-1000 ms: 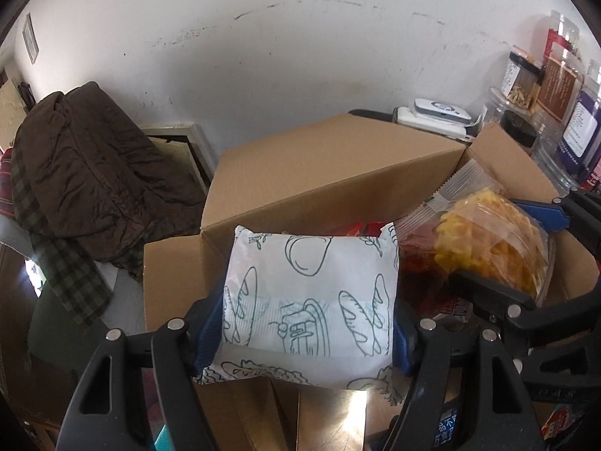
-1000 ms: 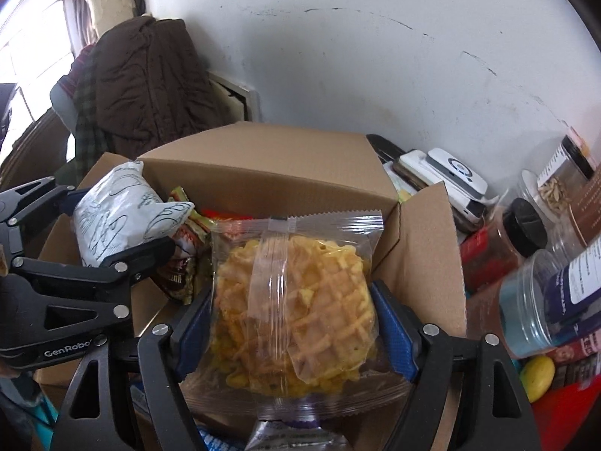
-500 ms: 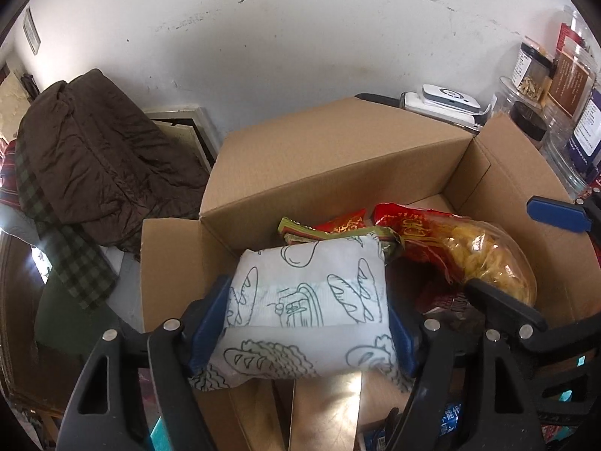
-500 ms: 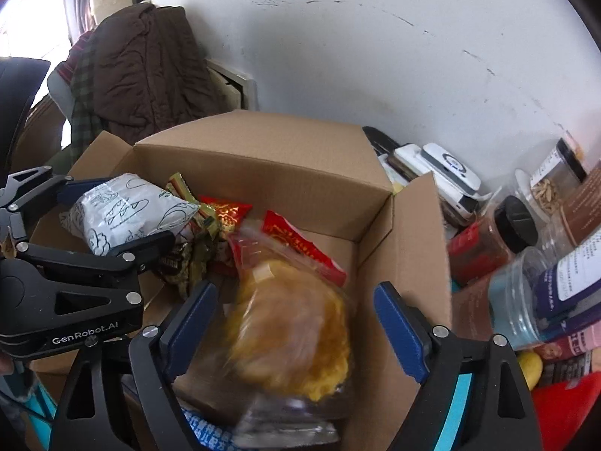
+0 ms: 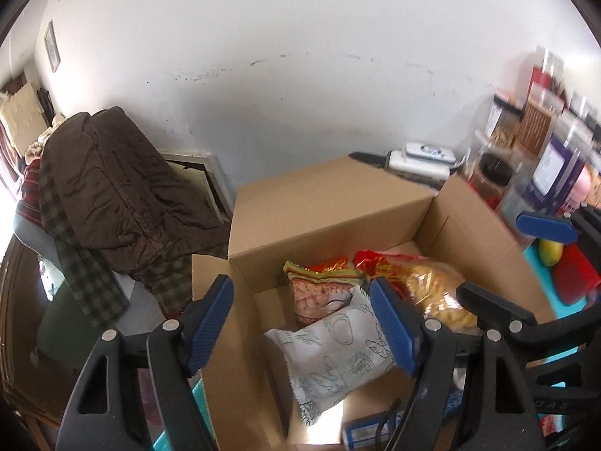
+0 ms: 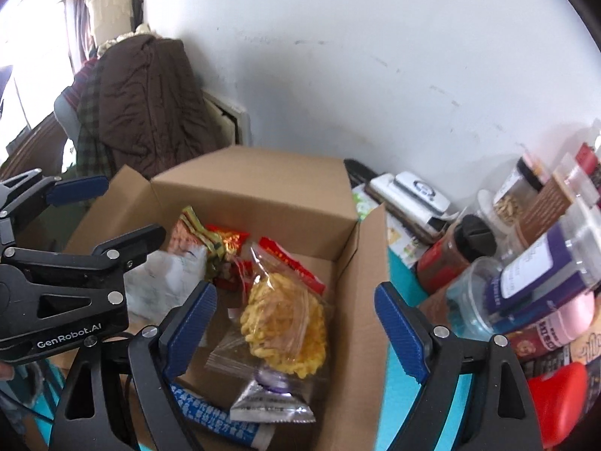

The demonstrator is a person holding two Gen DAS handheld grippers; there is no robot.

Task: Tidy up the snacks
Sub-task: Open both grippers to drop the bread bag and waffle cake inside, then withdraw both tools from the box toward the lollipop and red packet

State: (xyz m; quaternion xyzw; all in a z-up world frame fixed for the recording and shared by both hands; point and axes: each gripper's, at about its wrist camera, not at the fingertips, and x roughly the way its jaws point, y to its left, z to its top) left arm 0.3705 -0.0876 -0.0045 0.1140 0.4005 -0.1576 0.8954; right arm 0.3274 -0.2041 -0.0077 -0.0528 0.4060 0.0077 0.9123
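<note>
Right wrist view, open brown cardboard box [image 6: 263, 203]: crowded on the right by jars; risks a knock if swung that way.
White paper-look packet printed with bread drawings [image 5: 338, 349]: lying inside box, leaning on other packets; may slide flat.
Clear bag of yellow waffle snack [image 6: 283, 323]: resting inside box atop a silver sachet; could tip.
Left tool [image 5: 304, 327]: spread wide, empty, over box.
Right tool [image 6: 296, 323]: spread wide, empty; may snag clear bag.
</note>
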